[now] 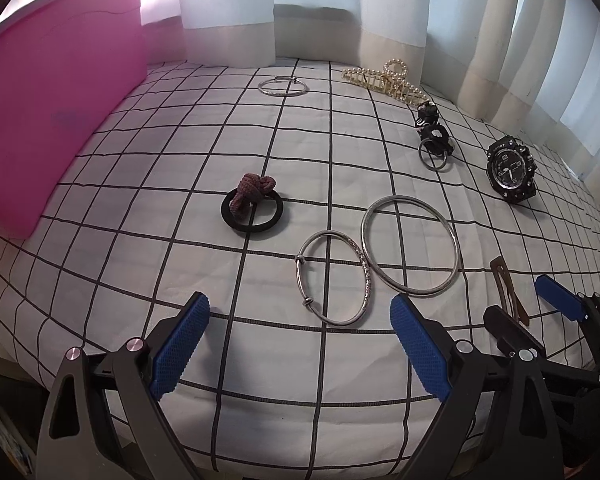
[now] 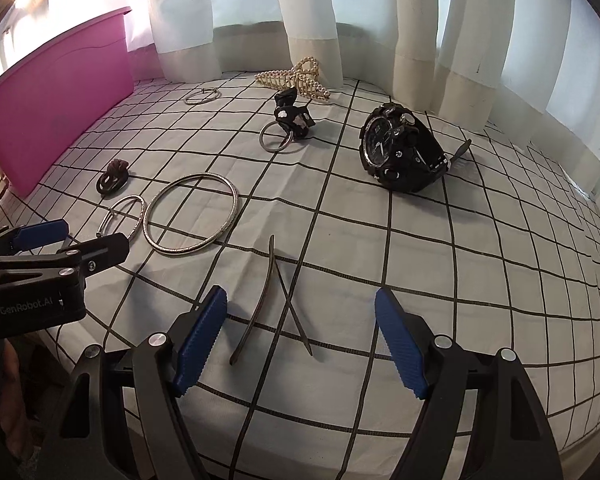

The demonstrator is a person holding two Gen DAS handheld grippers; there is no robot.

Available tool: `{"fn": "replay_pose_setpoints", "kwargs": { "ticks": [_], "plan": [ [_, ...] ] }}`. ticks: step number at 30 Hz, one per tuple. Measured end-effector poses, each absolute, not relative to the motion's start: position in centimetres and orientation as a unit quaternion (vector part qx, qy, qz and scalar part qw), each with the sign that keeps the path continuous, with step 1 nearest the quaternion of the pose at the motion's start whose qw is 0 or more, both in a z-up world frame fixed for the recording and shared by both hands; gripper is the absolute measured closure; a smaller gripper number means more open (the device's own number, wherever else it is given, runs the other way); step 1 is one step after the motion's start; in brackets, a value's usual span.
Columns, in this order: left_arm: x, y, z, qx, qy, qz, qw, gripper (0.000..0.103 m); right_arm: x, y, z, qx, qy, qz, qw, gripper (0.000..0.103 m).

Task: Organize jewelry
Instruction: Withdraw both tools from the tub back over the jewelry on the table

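Observation:
Jewelry lies on a white checked cloth [image 1: 140, 184]. My left gripper [image 1: 300, 344] is open and empty, just short of a small silver bangle [image 1: 332, 278] and a large silver bangle [image 1: 410, 246]. My right gripper [image 2: 300, 340] is open and empty around a brown hair clip [image 2: 274, 292], which also shows in the left wrist view [image 1: 508, 288]. A black watch [image 2: 404, 152] lies ahead to the right. A pink box [image 1: 48, 120] stands at the left.
A black ring with a mauve hair tie [image 1: 252, 204], a thin silver bangle [image 1: 283, 87], a pearl claw clip [image 1: 384, 80] and black charms on a ring [image 1: 434, 140] lie farther back. White curtains [image 1: 320, 8] hang behind the cloth.

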State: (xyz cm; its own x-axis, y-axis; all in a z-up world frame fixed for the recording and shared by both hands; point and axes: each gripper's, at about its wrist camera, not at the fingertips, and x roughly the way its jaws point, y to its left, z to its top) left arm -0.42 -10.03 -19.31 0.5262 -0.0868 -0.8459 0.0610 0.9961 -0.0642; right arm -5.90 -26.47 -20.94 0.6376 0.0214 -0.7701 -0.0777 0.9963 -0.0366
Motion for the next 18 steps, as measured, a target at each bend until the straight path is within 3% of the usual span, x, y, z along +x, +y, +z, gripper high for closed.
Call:
{"fn": "replay_pose_setpoints", "kwargs": {
  "ticks": [9,15,18],
  "plan": [
    [-0.1,-11.3,-19.9,0.017,0.476,-0.032,0.878,0.009,-6.3,-26.6,-21.0,-0.034,0.415,0.029,0.909,0.030],
    [0.3,-11.1,-20.1,0.016,0.464,-0.030,0.885,0.005,-6.0,-27.2,-21.3,-0.025,0.416,0.015,0.909,0.015],
    [0.7,-11.1,-20.2,0.019,0.456,-0.035,0.889,0.005,-5.8,-27.4,-21.3,-0.024,0.418,0.014,0.908,0.013]
  ]
}}
